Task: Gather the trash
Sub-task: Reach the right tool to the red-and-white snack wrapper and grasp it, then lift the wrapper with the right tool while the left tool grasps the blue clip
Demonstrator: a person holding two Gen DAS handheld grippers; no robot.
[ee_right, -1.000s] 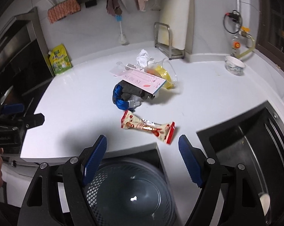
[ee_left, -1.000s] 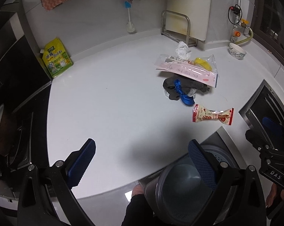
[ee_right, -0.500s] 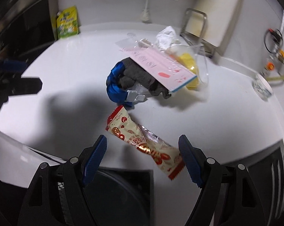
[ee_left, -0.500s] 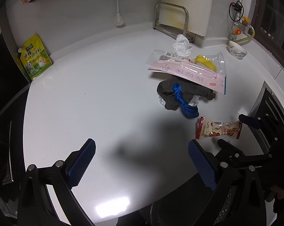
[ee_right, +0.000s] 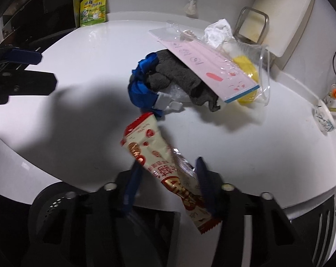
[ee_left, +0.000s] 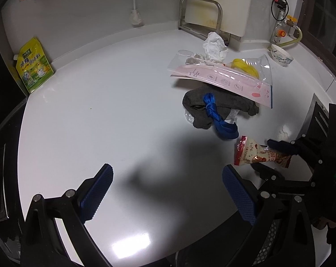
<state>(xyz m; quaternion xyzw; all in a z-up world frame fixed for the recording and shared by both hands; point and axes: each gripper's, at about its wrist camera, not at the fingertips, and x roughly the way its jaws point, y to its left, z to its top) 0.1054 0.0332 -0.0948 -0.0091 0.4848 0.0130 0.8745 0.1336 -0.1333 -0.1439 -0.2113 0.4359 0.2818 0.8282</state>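
Trash lies scattered across my white surface (ee_left: 96, 102). My right hand-held gripper (ee_right: 168, 175) is closing its blue pads around a red-and-cream snack wrapper (ee_right: 161, 162) near the surface's front edge; the wrapper lies between the jaws, but I cannot tell whether the pads press on it yet. My left hand-held gripper (ee_left: 165, 191) hangs wide open over bare surface toward the front, holding nothing. Toward the back edge a heap sits just beyond the wrapper: a grey sock (ee_left: 199, 102) wound with a blue strap (ee_left: 219, 120), a pink zip bag (ee_left: 221, 77) resting on top, a yellow item in clear plastic (ee_left: 245, 66) and a crumpled white tissue (ee_left: 213, 45) behind it. A green-and-yellow pouch (ee_left: 33, 65) leans at the back left corner, a bowl (ee_left: 280, 55) at the back right.
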